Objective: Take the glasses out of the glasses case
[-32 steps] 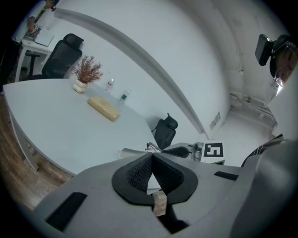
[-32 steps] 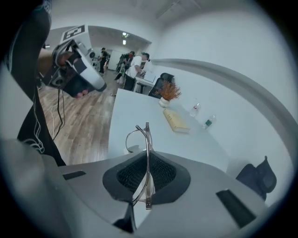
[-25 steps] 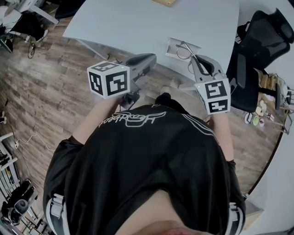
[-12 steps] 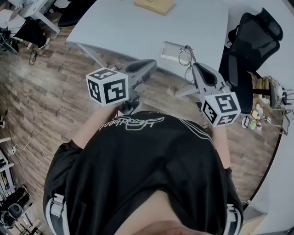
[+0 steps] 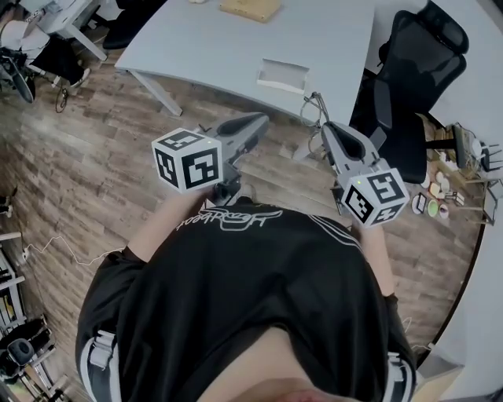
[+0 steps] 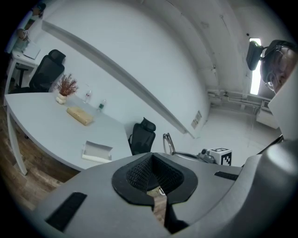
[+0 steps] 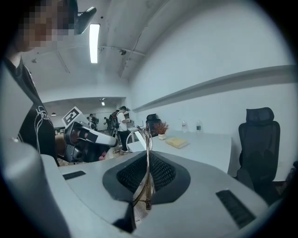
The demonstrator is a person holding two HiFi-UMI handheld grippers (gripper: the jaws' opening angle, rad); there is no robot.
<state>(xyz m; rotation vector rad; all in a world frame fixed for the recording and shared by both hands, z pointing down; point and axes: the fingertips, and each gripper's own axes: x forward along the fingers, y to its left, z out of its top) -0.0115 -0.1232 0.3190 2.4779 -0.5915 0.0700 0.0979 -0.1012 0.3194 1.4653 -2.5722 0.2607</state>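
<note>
Closest in, the person's black shirt (image 5: pixel 251 298) fills the bottom of the head view, and both arms are out in front of it. The left hand-held gripper (image 5: pixel 253 126) is up at chest height with its marker cube (image 5: pixel 189 159) facing the camera. Its own view shows the left hand-held gripper (image 6: pixel 155 183) with jaws pressed together and nothing between the ribbed pads. Over on the right, the right hand-held gripper (image 5: pixel 324 132) has the prize. Its jaws are clamped on the glasses (image 5: pixel 313 107), and the right gripper view shows one thin metal temple pinched upright between the pads, with the round lens rims (image 7: pixel 138 135) standing above the jaw tips. The glasses hang in the air beside the near edge of the desk (image 5: pixel 236 47), over the wooden floor (image 5: pixel 94 157), and are clear of the case. Past them, the glasses case (image 5: pixel 283 76) sits on the desk, white, lying open with nothing in it that I can see. The left gripper view catches the same case (image 6: pixel 97 152) flat on the desktop. Farther back on the desk there's a tan box (image 5: pixel 250 8), and beyond it a small potted plant (image 6: pixel 66 86) near the wall. A black office chair (image 5: pixel 413 78) stands off the desk's right end.
</note>
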